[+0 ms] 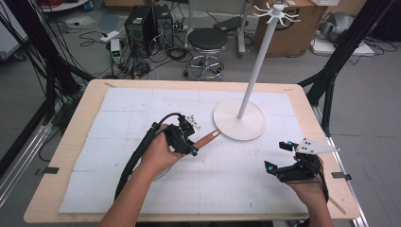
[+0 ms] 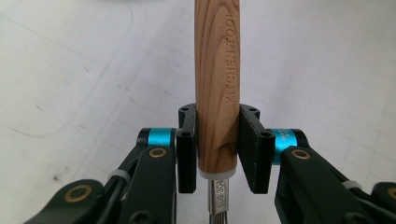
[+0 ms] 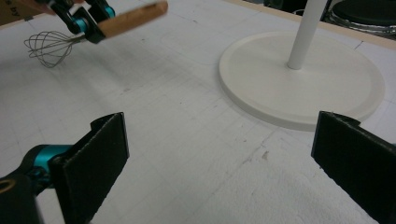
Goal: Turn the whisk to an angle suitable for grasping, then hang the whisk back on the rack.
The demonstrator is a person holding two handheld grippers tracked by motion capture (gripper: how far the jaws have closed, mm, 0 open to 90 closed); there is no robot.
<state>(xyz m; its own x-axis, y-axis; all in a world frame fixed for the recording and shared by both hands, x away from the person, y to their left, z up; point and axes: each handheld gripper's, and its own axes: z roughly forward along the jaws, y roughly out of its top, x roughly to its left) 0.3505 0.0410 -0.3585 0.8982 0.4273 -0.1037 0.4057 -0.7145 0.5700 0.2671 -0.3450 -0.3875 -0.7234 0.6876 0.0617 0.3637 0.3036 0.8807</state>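
High view: left hand-held gripper over white mat on desk, clamping whisk by wooden handle; handle tip near base of white stand. Right hand-held gripper near desk's right edge, jaws wide apart, empty.

Left gripper view: jaws closed on handle near metal collar.

Right gripper view: jaws spread, nothing between; whisk wires visible far left, stand base ahead.
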